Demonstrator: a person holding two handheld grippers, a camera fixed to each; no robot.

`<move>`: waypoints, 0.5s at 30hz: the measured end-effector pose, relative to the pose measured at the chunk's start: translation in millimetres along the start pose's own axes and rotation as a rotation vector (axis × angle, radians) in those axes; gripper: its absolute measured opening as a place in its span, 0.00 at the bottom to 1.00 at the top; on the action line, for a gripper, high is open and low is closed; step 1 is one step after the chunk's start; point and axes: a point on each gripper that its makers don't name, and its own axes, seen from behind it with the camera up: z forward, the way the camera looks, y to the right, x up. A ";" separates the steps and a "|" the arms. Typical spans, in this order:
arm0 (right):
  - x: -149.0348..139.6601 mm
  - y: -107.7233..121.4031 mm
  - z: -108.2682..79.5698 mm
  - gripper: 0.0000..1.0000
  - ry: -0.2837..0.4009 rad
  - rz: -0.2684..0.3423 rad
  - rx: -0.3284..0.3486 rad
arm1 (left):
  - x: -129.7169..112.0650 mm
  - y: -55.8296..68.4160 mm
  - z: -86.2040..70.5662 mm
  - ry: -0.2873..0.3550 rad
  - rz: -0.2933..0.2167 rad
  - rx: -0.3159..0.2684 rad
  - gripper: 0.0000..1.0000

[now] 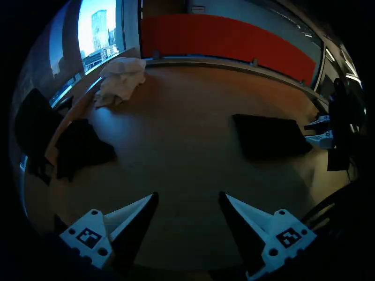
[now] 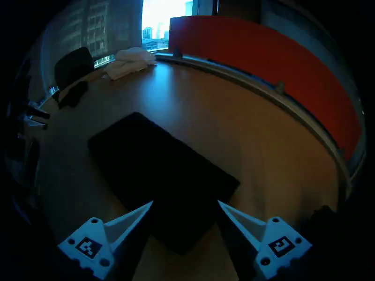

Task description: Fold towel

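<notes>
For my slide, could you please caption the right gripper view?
Open right gripper poised over a dark folded towel on a wooden table.

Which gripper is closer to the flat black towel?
The right. The right gripper hangs open just over the near end of the flat black towel; the left gripper is farther off, with bare table between.

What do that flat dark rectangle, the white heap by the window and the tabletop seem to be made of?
Dark rectangle: likely soft matte fabric, a folded towel; it lies flat with rounded edges, no shine. White heap: cloth, crumpled in soft folds. Tabletop: looks like smooth wood or wood laminate, warm brown with a slight sheen.
</notes>
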 end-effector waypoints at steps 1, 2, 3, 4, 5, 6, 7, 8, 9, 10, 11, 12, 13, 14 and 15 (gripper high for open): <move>-3.4 -1.2 -2.4 0.86 -0.002 0.001 0.004 | 0.2 0.4 0.0 0.001 0.000 -0.001 0.95; -6.4 -2.2 -4.5 0.86 -0.004 0.003 0.007 | 0.4 0.7 0.0 0.002 0.000 -0.002 0.95; -9.5 -2.7 -6.2 0.86 -0.008 0.004 0.009 | 0.5 1.1 0.0 0.002 0.001 -0.003 0.95; -13.2 -2.8 -8.0 0.86 -0.013 0.006 0.009 | 0.4 1.5 0.1 0.003 0.001 -0.004 0.95; -16.4 -2.9 -9.5 0.86 -0.017 0.007 0.009 | 0.4 1.9 0.1 0.003 0.002 -0.005 0.95; -19.4 -3.6 -11.0 0.86 -0.021 0.007 0.011 | 0.2 2.2 0.2 0.003 0.002 -0.006 0.95; -22.5 -4.8 -12.7 0.86 -0.024 0.006 0.015 | 0.0 2.4 0.4 0.002 0.003 -0.006 0.95; -25.3 -5.8 -14.3 0.86 -0.027 0.006 0.019 | -0.3 2.7 0.6 0.002 0.004 -0.006 0.95; -28.0 -6.9 -15.9 0.86 -0.030 0.005 0.024 | -0.5 2.9 0.7 0.002 0.004 -0.006 0.95; -30.8 -8.2 -17.7 0.85 -0.034 0.003 0.030 | -0.7 3.1 0.7 0.002 0.005 -0.007 0.95; -33.3 -9.3 -19.4 0.84 -0.037 0.002 0.035 | -0.9 3.3 0.8 0.001 0.006 -0.007 0.95; -35.8 -9.9 -20.5 0.84 -0.041 0.001 0.038 | -1.0 3.4 0.8 0.001 0.007 -0.007 0.95; -38.5 -10.1 -21.5 0.83 -0.046 0.000 0.040 | -1.0 3.4 0.7 0.002 0.008 -0.008 0.95; -41.0 -10.2 -22.4 0.81 -0.051 -0.001 0.042 | -1.0 3.5 0.7 0.002 0.008 -0.008 0.95; -43.3 -10.6 -23.1 0.80 -0.056 -0.002 0.044 | -1.0 3.4 0.6 0.002 0.009 -0.008 0.95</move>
